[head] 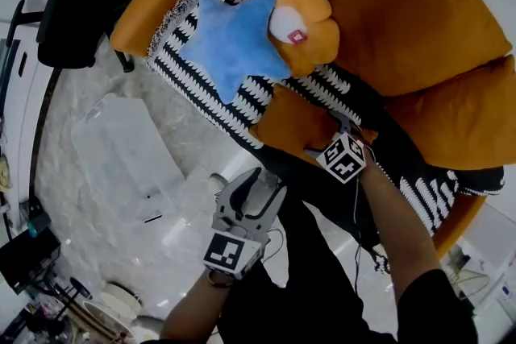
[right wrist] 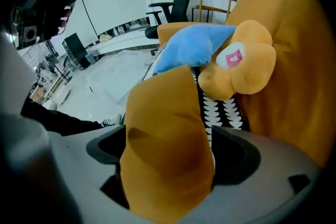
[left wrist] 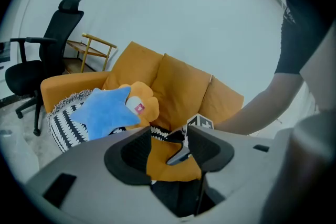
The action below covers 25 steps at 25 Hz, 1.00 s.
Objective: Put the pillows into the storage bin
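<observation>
The sofa (head: pixel 419 20) carries everything. On its seat lies a black-and-white striped cloth (head: pixel 181 64). A blue star pillow (head: pixel 230 44) rests on that cloth at the sofa's arm end, and an orange flower pillow (head: pixel 310 12) leans against the sofa's back, touching the star. A plain orange pillow (right wrist: pixel 163 113) sits at the sofa's front edge. The right claw (right wrist: pixel 173 149) points down over it with jaws spread wide, the pillow filling the gap between them but not squeezed. The left claw (head: pixel 264 177) hangs off the sofa's front, over the floor (head: pixel 121 157), jaws apart and holding nothing.
</observation>
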Tool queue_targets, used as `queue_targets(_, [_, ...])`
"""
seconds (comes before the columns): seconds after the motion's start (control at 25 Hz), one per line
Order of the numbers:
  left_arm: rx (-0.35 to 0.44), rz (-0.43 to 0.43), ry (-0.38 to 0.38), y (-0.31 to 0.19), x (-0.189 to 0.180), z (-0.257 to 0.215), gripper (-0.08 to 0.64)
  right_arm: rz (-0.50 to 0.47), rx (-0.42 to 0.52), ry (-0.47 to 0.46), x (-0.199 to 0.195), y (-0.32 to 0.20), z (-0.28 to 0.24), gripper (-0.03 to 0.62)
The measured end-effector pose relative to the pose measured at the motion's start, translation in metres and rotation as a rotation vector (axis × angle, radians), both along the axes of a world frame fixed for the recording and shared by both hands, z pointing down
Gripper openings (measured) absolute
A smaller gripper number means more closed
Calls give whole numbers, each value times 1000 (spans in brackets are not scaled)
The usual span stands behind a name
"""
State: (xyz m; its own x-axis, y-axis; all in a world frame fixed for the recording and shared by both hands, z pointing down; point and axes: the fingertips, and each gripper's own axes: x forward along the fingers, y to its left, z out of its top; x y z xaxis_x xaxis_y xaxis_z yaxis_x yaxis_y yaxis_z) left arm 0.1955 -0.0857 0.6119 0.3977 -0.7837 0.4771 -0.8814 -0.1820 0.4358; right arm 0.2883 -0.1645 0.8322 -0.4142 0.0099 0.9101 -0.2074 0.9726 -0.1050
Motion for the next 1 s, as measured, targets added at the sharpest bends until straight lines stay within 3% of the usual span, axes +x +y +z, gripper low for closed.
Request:
queue_targets(0.2, [-21, -12, 8, 1, -5, 8, 204, -39, -30, 55, -5, 13, 25, 548])
queue_targets(0.52, [-25, -21, 20, -1, -11, 11, 206, -34, -21, 129, -7, 11, 42, 538])
queue_targets(1.0, [2, -41, 5, 4, -27, -2, 206, -40, -98, 152, -4, 23, 31, 315])
